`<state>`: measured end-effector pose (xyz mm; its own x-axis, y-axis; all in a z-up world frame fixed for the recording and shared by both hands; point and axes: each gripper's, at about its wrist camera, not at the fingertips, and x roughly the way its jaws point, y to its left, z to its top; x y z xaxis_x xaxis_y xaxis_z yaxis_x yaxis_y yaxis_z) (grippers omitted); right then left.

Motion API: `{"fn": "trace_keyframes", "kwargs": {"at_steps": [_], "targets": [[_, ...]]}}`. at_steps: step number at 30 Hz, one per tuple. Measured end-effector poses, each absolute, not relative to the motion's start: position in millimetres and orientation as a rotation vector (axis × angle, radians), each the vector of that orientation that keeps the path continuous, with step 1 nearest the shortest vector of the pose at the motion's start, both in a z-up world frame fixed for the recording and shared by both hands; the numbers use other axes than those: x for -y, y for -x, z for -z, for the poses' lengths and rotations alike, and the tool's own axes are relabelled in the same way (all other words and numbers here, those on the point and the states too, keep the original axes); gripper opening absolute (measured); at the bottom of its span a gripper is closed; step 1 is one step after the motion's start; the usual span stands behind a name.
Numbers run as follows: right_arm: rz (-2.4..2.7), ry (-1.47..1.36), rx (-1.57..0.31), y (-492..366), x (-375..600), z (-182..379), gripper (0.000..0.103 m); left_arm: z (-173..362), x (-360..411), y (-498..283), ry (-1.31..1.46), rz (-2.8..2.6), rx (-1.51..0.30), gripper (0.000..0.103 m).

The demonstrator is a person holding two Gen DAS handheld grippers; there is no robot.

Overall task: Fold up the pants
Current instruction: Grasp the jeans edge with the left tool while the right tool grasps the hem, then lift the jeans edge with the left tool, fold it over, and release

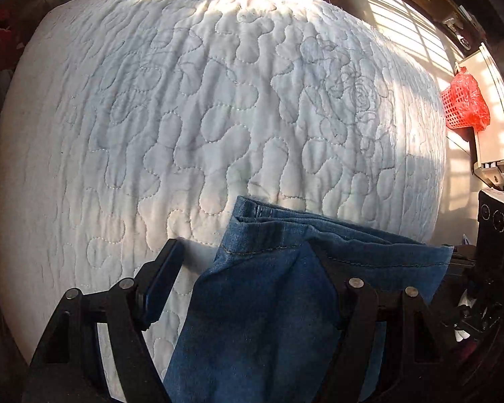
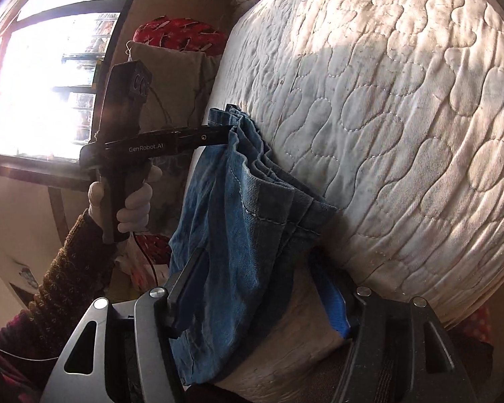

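Blue denim pants [image 1: 262, 302] hang bunched at the edge of a white quilted bed [image 1: 218, 100]. My left gripper [image 1: 243, 252] points down at the quilt and is open. The denim drapes over its right finger, and white quilt shows between the cloth and the left pad [image 1: 161, 282]. In the right wrist view the pants [image 2: 232, 218] hang from the left gripper [image 2: 225, 136], which a gloved hand [image 2: 134, 208] holds. My right gripper [image 2: 257, 257] stands open around the lower cloth. The denim lies against its left finger, and its blue right pad [image 2: 332, 302] is apart from it.
The quilt [image 2: 403, 100] fills the right of the right wrist view. A bright window [image 2: 43, 84], a beige cushion [image 2: 171, 77] and a red pillow [image 2: 181, 33] are at the bed's far side. A red plastic basket [image 1: 467, 104] hangs beside the bed.
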<state>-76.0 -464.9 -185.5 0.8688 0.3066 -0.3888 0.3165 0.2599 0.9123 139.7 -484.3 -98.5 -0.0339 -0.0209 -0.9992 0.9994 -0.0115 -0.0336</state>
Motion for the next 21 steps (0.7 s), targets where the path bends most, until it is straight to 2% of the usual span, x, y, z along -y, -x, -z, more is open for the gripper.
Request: {"fn": "trace_keyframes", "kwargs": {"at_steps": [4, 7, 8, 9, 10, 12, 15, 19, 20, 21], "targets": [[-0.009, -1.319, -0.552, 74.4, 463.9, 184.8, 0.075, 97.0, 485.8, -139.2, -1.165, 1.271, -1.204, 0.071], [-0.013, -1.337, -0.558, 75.4, 464.4, 184.9, 0.075, 88.2, 475.6, -142.9, -1.150, 1.303, -1.194, 0.050], [-0.006, -1.358, -0.567, 76.2, 465.8, 184.8, 0.071, 88.7, 477.9, -132.2, -1.151, 1.323, -1.199, 0.034], [0.001, -1.398, -0.574, 76.8, 467.7, 185.4, 0.066, 89.3, 477.0, -125.1, -1.161, 1.332, -1.192, 0.027], [-0.010, -1.443, -0.568, 78.5, 469.7, 187.4, 0.064, 91.3, 476.1, -118.3, -1.173, 1.342, -1.175, 0.024], [-0.059, -1.494, -0.532, 80.1, 472.9, 190.8, 0.039, 93.4, 472.6, -116.0, -1.180, 1.352, -1.154, 0.023], [-0.053, -1.431, -0.560, 72.9, 471.2, 191.1, 0.037, 95.9, 477.0, -125.8, -1.122, 1.322, -1.228, 0.023], [-0.041, -1.456, -0.536, 70.6, 468.1, 197.6, 0.038, 99.4, 477.1, -125.2, -1.121, 1.305, -1.208, 0.023], [-0.041, -1.473, -0.534, 70.4, 468.8, 199.9, 0.036, 98.7, 475.9, -124.7, -1.097, 1.293, -1.207, 0.023], [-0.035, -1.475, -0.545, 70.1, 470.1, 200.8, 0.027, 97.4, 474.3, -124.1, -1.064, 1.280, -1.206, 0.023]]}}
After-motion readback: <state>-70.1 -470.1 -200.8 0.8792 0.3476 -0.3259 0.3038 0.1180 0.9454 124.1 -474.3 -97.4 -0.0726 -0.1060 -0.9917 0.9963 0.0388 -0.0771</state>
